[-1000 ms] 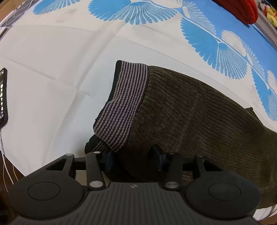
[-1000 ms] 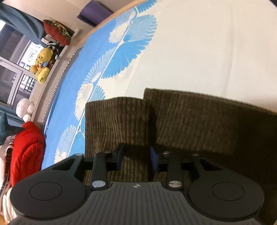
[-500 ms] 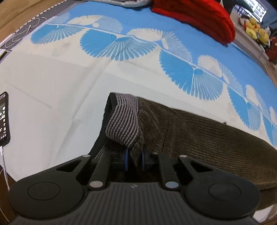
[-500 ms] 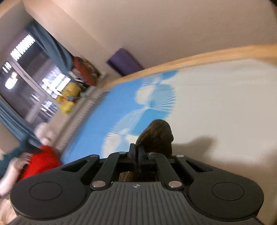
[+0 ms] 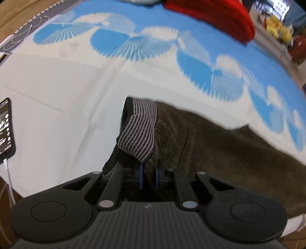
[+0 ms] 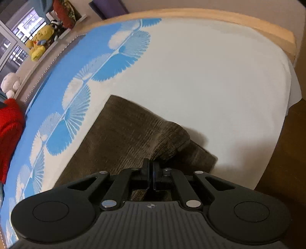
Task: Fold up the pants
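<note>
Dark olive corduroy pants [image 5: 220, 145] lie on the bed, with a grey-and-black striped waistband [image 5: 141, 132] at the left end. My left gripper [image 5: 149, 176] is shut on the near waistband corner and holds it lifted off the sheet. In the right wrist view the leg end of the pants [image 6: 130, 138] lies on the white sheet. My right gripper [image 6: 151, 172] is shut on the near hem corner, which is raised and bunched above the lower leg.
The bed has a white sheet [image 6: 210, 76] with a blue fan-pattern band [image 5: 133, 44]. A phone on a cable [image 5: 5, 130] lies at the left edge. A red knit garment [image 5: 214, 17] lies far back. Plush toys [image 6: 38, 46] sit on a sill. The wooden bed edge [image 6: 229, 21] is far right.
Both grippers were open over the pants, then shut on the cloth. The left has lifted the waistband corner. The right has lifted the hem corner and swung back down toward the bed.
</note>
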A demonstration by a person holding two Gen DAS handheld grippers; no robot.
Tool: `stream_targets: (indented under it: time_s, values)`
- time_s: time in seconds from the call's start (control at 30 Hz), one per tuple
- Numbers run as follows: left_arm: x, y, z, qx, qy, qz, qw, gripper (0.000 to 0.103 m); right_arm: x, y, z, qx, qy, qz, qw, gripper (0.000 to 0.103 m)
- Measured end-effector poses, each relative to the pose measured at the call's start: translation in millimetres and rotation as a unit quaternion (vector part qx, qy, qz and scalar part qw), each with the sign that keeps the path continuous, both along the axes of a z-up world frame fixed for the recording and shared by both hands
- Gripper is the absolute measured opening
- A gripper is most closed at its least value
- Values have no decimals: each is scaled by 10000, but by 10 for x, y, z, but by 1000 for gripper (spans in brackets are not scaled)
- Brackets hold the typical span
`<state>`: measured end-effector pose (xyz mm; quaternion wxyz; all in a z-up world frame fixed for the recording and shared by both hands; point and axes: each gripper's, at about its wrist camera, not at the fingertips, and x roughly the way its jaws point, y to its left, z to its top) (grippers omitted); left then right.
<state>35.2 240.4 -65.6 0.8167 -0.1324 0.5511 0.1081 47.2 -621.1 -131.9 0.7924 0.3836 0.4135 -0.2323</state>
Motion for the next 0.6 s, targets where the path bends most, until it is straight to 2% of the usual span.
stream_targets:
  time_s: [0.1, 0.2, 0.27, 0.3, 0.37, 0.43, 0.5, 0.6]
  values:
    - [44, -73, -251, 113, 787, -418, 9960, 15, 25, -78, -225, 112, 737, -139, 9971, 2]
    - [38, -89, -292, 200, 908, -647, 9936, 24, 96, -69, -265, -58, 858, 18, 9963, 2]
    - [16, -24, -219, 243, 720, -510, 9958, 37, 148, -40, -246, -171, 888, 77, 9959, 2]
    - [-5, 12, -163, 347, 553, -397, 9971, 38, 156, -33, -240, -191, 899, 72, 9957, 3]
    - [-66, 90, 2, 453, 38, -162, 9988, 46, 112, -20, -199, -362, 964, -20, 9947, 5]
    - [-91, 100, 153, 597, -460, -42, 9972, 46, 77, 8, -61, -937, 1039, -143, 9901, 16]
    - [-87, 42, 242, 723, -821, -137, 9939, 46, 86, 60, 78, -1491, 973, -204, 9838, 17]
    - [-14, 0, 284, 712, -1086, -318, 9910, 37, 105, 143, 291, -1759, 393, -230, 9834, 17]
